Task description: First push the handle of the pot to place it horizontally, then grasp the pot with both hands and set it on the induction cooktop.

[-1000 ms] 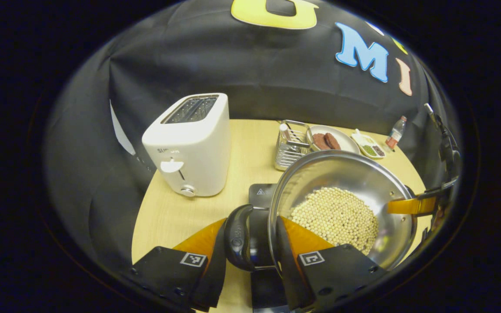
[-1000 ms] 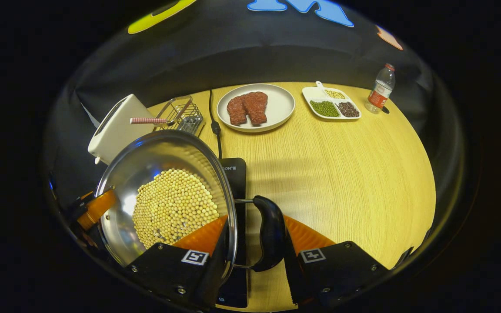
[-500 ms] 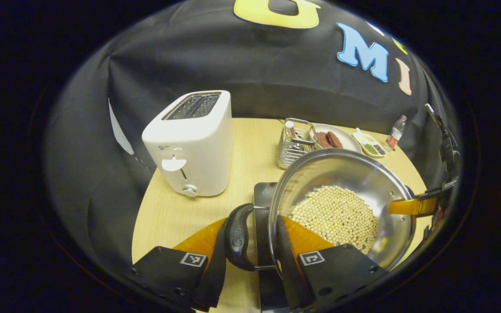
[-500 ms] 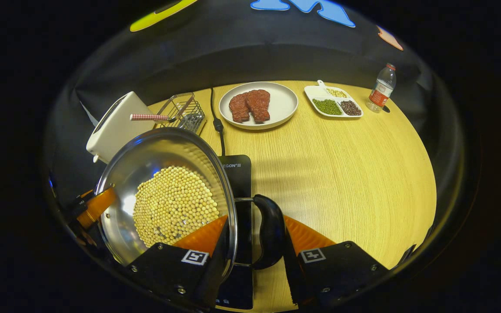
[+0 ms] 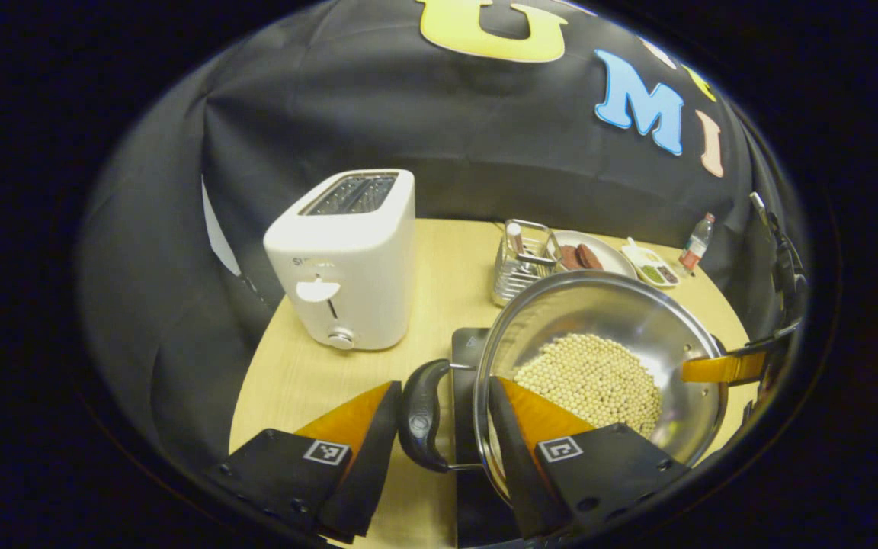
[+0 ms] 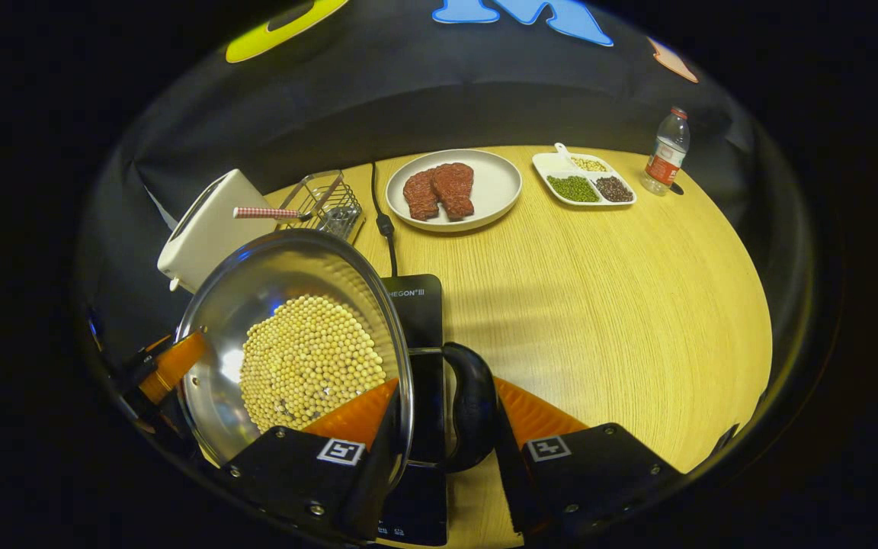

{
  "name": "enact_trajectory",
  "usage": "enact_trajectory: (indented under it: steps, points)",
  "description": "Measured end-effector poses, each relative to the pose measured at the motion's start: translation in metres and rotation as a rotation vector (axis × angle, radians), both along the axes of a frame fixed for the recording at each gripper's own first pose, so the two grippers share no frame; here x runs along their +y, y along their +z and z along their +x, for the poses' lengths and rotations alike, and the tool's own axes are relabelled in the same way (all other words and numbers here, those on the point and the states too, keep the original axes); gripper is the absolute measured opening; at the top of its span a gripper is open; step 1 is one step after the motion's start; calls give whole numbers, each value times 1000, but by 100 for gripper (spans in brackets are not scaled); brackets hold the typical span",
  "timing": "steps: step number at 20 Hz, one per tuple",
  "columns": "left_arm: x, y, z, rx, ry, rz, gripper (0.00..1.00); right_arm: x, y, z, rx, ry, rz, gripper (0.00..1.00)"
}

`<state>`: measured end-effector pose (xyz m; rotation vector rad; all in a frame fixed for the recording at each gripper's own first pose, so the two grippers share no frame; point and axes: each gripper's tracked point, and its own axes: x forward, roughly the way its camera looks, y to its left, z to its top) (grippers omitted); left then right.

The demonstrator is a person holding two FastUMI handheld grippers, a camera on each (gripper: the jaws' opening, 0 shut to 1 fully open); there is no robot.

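In the left gripper view, our left gripper (image 5: 439, 415) has let its jaws part around the pot's (image 5: 599, 374) side handle (image 5: 420, 415), the pot over the induction cooktop (image 5: 466, 347). In the right gripper view, our right gripper (image 6: 443, 415) clamps the opposite handle (image 6: 473, 404), steadying the bean-filled pot.

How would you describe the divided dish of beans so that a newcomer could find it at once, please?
Start at the round pale wooden table and look to its far edge. There, between the round white plate of brown meat slices and the clear plastic bottle with a red label, lies the white three-compartment dish. It alone holds separate green, dark and yellow beans.
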<state>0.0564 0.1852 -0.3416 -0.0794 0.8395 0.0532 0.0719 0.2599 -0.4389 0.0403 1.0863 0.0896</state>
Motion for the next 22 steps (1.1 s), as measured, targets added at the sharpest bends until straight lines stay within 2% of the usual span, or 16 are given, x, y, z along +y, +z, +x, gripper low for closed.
enact_trajectory:
  steps: [2,3,5,6,10,16,22]
  points:
    - [3,8,-4,-11,35,-9,81,-5,9,0,-32,8,-11,71]
    - [4,12,-7,-18,53,-12,81,-7,13,1,-49,10,-11,75]
    - [8,25,-9,-44,79,-2,92,-11,26,3,-86,9,3,82]
    - [7,34,-11,-65,87,-1,92,-14,34,4,-110,11,7,88]
    - [-16,86,-13,-160,104,11,94,-32,79,8,-252,27,15,97]
    - [-93,180,-6,-334,80,29,94,-82,180,14,-520,34,13,97]
    - [-207,276,-8,-516,32,41,95,-143,284,3,-741,58,-5,96]
